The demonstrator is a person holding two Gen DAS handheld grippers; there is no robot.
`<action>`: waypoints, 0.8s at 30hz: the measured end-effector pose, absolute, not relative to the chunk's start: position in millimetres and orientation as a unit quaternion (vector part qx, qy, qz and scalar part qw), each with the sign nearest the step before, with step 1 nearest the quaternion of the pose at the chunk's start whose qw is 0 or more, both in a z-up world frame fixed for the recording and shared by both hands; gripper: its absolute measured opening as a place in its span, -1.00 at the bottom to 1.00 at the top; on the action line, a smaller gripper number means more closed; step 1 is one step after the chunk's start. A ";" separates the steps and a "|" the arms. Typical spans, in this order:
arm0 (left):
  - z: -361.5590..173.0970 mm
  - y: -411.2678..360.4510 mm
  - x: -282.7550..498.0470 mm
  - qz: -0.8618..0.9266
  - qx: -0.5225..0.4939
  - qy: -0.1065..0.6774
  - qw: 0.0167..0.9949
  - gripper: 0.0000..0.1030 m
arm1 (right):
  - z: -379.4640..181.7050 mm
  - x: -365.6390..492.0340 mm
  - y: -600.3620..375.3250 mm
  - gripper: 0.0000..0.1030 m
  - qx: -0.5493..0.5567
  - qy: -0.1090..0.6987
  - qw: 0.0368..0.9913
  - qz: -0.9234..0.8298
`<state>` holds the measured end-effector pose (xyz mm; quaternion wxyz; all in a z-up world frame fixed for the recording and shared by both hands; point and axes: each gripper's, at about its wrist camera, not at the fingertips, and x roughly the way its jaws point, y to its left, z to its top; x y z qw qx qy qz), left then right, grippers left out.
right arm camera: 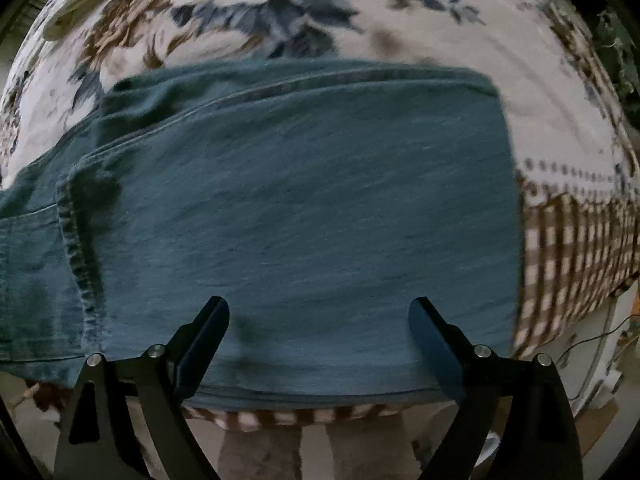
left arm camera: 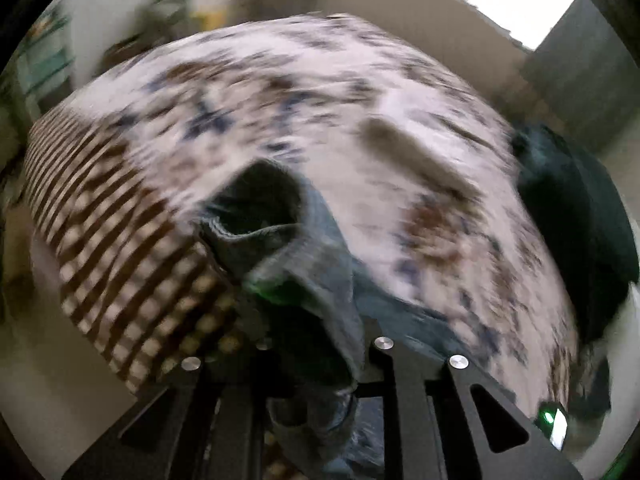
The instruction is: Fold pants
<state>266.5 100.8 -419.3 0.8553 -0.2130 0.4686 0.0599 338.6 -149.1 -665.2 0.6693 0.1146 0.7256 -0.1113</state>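
Blue denim pants (right arm camera: 304, 200) lie folded flat on a floral cloth covering the table (right arm camera: 440, 32). My right gripper (right arm camera: 319, 316) is open, its fingers apart just above the near edge of the pants, holding nothing. In the left wrist view, my left gripper (left arm camera: 316, 320) is shut on a bunched part of the pants (left arm camera: 304, 248), with an open leg end or hem gaping beyond the fingers. That view is blurred by motion.
The floral tablecloth (left arm camera: 360, 120) has a brown checked border (left arm camera: 132, 248) hanging over the table edge (right arm camera: 580, 248). A dark object (left arm camera: 576, 216) sits at the right of the table. A plant (left arm camera: 168, 12) and shelving stand behind. Cables hang at the right (right arm camera: 592, 340).
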 end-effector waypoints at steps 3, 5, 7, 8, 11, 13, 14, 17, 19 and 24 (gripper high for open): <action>-399.1 55.8 263.7 0.022 -0.165 0.473 0.865 -0.76 | -655.9 335.1 -169.4 0.81 0.113 0.721 0.675 -0.110; -393.0 27.1 260.3 0.001 -0.141 0.478 0.867 -0.76 | -649.0 330.2 -189.1 0.81 0.114 0.717 0.678 -0.115; -390.4 -7.4 257.1 -0.012 -0.102 0.486 0.868 -0.76 | -643.1 325.9 -210.7 0.81 0.124 0.712 0.681 -0.120; -390.7 -17.8 256.4 -0.021 -0.098 0.488 0.867 -0.77 | -640.9 322.7 -224.1 0.81 0.129 0.711 0.680 -0.123; -394.1 -60.5 254.1 -0.046 -0.059 0.497 0.864 -0.77 | -637.5 315.5 -263.1 0.81 0.147 0.706 0.679 -0.135; -403.5 -90.5 253.5 -0.063 -0.029 0.504 0.861 -0.77 | -635.9 309.2 -292.7 0.81 0.149 0.702 0.679 -0.152; -408.2 -102.3 252.5 -0.070 -0.015 0.507 0.859 -0.77 | -636.0 306.0 -304.1 0.81 0.151 0.700 0.679 -0.160; -427.8 -141.7 251.7 -0.089 0.024 0.518 0.850 -0.77 | -637.3 293.0 -345.2 0.81 0.167 0.694 0.674 -0.190; -439.6 -160.8 252.5 -0.099 0.037 0.526 0.844 -0.77 | -640.9 282.2 -374.1 0.81 0.180 0.691 0.668 -0.210; -467.7 -213.7 248.5 -0.134 0.077 0.545 0.824 -0.77 | -644.4 267.9 -436.0 0.81 0.196 0.687 0.656 -0.245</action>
